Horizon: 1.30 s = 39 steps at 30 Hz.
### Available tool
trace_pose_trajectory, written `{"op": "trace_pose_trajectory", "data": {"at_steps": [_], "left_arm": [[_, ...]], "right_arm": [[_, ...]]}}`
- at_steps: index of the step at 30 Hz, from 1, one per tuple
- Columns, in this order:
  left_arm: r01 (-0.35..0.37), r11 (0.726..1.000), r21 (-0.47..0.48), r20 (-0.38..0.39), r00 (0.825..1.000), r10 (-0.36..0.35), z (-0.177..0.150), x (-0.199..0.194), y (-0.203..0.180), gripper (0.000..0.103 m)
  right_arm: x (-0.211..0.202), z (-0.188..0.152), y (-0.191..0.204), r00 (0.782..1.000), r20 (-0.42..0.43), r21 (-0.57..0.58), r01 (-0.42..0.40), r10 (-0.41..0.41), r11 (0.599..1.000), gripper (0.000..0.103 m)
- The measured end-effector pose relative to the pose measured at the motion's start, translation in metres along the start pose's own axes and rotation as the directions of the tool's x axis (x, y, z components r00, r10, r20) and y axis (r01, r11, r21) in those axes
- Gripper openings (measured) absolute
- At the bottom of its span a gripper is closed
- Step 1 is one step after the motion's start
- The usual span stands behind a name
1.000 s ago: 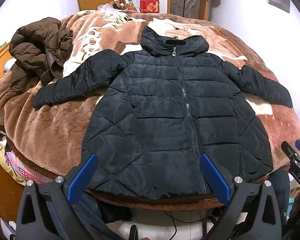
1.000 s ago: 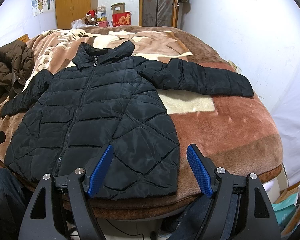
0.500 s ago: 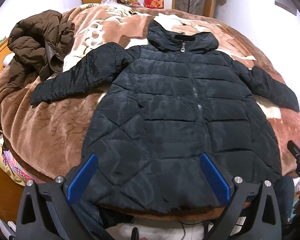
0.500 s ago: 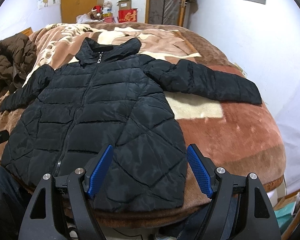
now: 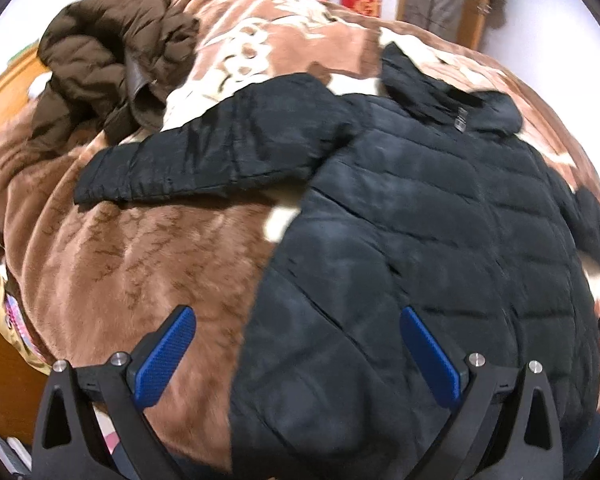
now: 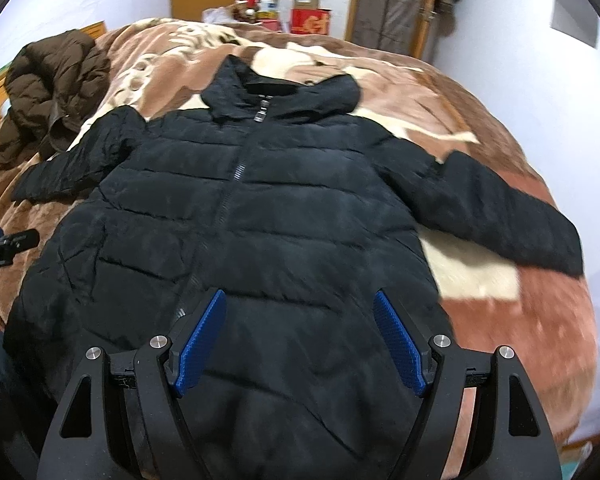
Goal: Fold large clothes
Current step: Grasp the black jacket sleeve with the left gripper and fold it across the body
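Right wrist, black jacket (image 6: pixel 260 216) under spread jaws (hem nearest)

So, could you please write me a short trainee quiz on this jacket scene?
1. True or false: the black jacket is zipped and lies flat with both sleeves spread.
2. What does the left gripper hold? A) a sleeve B) the hem C) nothing
3. Fill in: the crumpled garment at the blanket's far left is the ___ jacket.

Key: 1 true; 2 C; 3 brown.
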<state>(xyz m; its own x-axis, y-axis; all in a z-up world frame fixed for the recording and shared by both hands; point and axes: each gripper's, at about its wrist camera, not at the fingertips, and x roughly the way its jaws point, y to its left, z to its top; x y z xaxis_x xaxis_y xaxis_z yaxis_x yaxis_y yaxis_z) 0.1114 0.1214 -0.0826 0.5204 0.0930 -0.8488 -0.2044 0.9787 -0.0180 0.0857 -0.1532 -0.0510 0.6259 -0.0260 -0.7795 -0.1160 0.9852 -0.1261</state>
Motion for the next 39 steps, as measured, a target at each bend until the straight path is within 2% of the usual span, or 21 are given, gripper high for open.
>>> {"op": "trace_pose_trajectory", "data": {"at_steps": [11, 14, 16, 18, 22, 25, 29, 32, 34, 35, 36, 37, 39], "left_arm": [[-0.059, 0.981, -0.185, -0.014, 0.998, 0.057, 0.047, 0.069, 0.089, 0.103], [-0.016, 0.969, -0.248, -0.024, 1.0, 0.01, 0.057, 0.095, 0.12, 0.101], [-0.004, 0.957, -0.29, -0.04, 0.999, -0.008, 0.063, 0.111, 0.139, 0.093], [-0.006, 0.945, -0.328, -0.05, 0.999, -0.011, 0.069, 0.127, 0.158, 0.091], [-0.033, 0.909, -0.415, -0.058, 0.998, 0.01, 0.077, 0.155, 0.193, 0.089], [-0.006, 0.875, -0.485, -0.029, 1.0, -0.01, 0.08, 0.171, 0.217, 0.089], [0.016, 0.852, -0.523, -0.002, 1.0, -0.019, 0.087, 0.186, 0.23, 0.087], [-0.003, 0.87, -0.492, 0.005, 1.0, 0.006, 0.092, 0.191, 0.229, 0.072], [-0.007, 0.891, -0.455, 0.012, 1.0, 0.015, 0.098, 0.19, 0.219, 0.045], [-0.023, 0.902, -0.432, 0.01, 1.0, 0.03, 0.103, 0.189, 0.214, 0.04], [-0.047, 0.912, -0.407, 0.01, 0.998, 0.055, 0.107, 0.186, 0.209, 0.027], [-0.066, 0.921, -0.384, 0.014, 0.997, 0.077, 0.111, 0.182, 0.204, 0.02], [-0.081, 0.928, -0.362, 0.026, 0.995, 0.097, 0.118, 0.17, 0.198, 0.017]], "right_arm": [[0.055, 0.046, 0.046, 0.997, -0.024, -0.09, -0.076, 0.074, 0.993, 0.076], [0.067, 0.052, 0.06, 0.996, -0.028, -0.118, -0.088, 0.085, 0.989, 0.076], [0.075, 0.055, 0.067, 0.995, -0.033, -0.131, -0.093, 0.09, 0.987, 0.076], [0.085, 0.057, 0.075, 0.995, -0.044, -0.146, -0.098, 0.093, 0.984, 0.076], [0.099, 0.061, 0.083, 0.994, -0.059, -0.165, -0.101, 0.092, 0.981, 0.076], [0.109, 0.061, 0.086, 0.994, -0.074, -0.173, -0.097, 0.086, 0.98, 0.076], [0.12, 0.06, 0.084, 0.993, -0.094, -0.174, -0.089, 0.073, 0.981, 0.076], [0.127, 0.058, 0.08, 0.992, -0.109, -0.163, -0.084, 0.067, 0.983, 0.076], [0.129, 0.057, 0.077, 0.991, -0.116, -0.158, -0.08, 0.062, 0.984, 0.076], [0.129, 0.056, 0.076, 0.991, -0.118, -0.156, -0.078, 0.06, 0.985, 0.076], [0.129, 0.055, 0.074, 0.991, -0.119, -0.153, -0.078, 0.06, 0.985, 0.076], [0.128, 0.054, 0.072, 0.991, -0.119, -0.149, -0.077, 0.059, 0.986, 0.076], [0.124, 0.053, 0.068, 0.992, -0.114, -0.142, -0.072, 0.056, 0.987, 0.076]]}}
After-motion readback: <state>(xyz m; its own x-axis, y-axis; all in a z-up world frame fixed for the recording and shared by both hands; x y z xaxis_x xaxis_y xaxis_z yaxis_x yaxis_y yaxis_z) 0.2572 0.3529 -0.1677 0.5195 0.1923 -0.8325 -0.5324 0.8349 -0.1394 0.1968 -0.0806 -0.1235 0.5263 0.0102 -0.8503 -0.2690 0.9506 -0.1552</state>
